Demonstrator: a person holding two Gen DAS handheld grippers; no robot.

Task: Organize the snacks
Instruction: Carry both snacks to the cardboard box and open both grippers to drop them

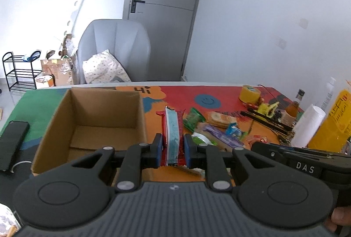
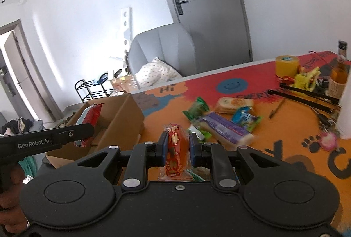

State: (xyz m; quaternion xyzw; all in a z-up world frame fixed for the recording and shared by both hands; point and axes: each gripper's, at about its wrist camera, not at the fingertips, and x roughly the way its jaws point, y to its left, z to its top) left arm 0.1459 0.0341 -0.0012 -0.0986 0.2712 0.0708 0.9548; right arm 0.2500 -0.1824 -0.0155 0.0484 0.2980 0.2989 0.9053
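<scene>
My left gripper (image 1: 173, 146) is shut on a red, white and blue snack packet (image 1: 172, 136), held just right of an open cardboard box (image 1: 96, 125). The same packet (image 2: 91, 118) shows in the right wrist view over the box (image 2: 122, 118). My right gripper (image 2: 176, 146) is shut on an orange-red snack packet (image 2: 175, 149), above the table. Loose snacks lie on the colourful mat: a green packet (image 2: 196, 108), a purple bar (image 2: 223, 128), a blue packet (image 2: 244, 117) and a biscuit pack (image 2: 233, 104).
A yellow tape roll (image 2: 286, 65), a bottle (image 2: 340, 74), a white paper roll (image 1: 308, 126), black sticks (image 2: 307, 94) and small clutter sit at the table's right. A black device (image 1: 12, 144) lies left of the box. A grey armchair (image 1: 114, 50) stands behind the table.
</scene>
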